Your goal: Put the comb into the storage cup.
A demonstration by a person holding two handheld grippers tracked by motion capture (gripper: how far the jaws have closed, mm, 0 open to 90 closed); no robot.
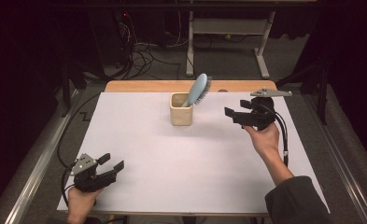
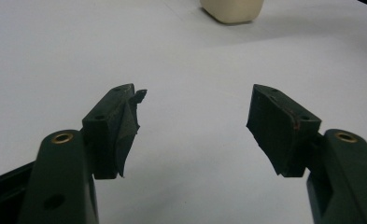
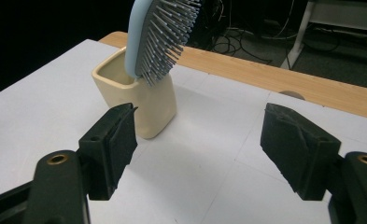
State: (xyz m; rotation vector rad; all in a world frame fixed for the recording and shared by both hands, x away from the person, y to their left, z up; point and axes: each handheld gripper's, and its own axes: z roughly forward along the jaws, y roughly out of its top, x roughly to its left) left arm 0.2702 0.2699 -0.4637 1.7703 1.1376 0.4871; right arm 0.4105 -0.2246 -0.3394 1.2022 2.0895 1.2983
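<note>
Two grippers are held over a white table [image 1: 139, 186], and between them, toward the far edge, a cream cup [image 1: 181, 112] is seen with a blue hairbrush [image 1: 197, 89] standing in it. The brush is set handle down inside the cup, so that its long axis runs steeply upward and leans to the right and away, with the oval head clear above the rim. The bristles are turned to the right in the high view; in the right gripper view they are seen facing that gripper, and the head [image 3: 160, 35] is seen resting against the cup's rim [image 3: 139, 100].

The right gripper [image 1: 229, 112] is held to the right of the cup, near it but apart, raised off the table and pointed left toward cup and brush. Its jaws are spread wide, and nothing is held between them; bare table is seen through the gap.

The left gripper [image 1: 112, 162] is held at the near left corner, well apart from the cup, and is aimed toward the far right. Its jaws are likewise set wide with nothing between them, and the cup's base [image 2: 231, 10] is seen far ahead at the top edge of the left gripper view.
</note>
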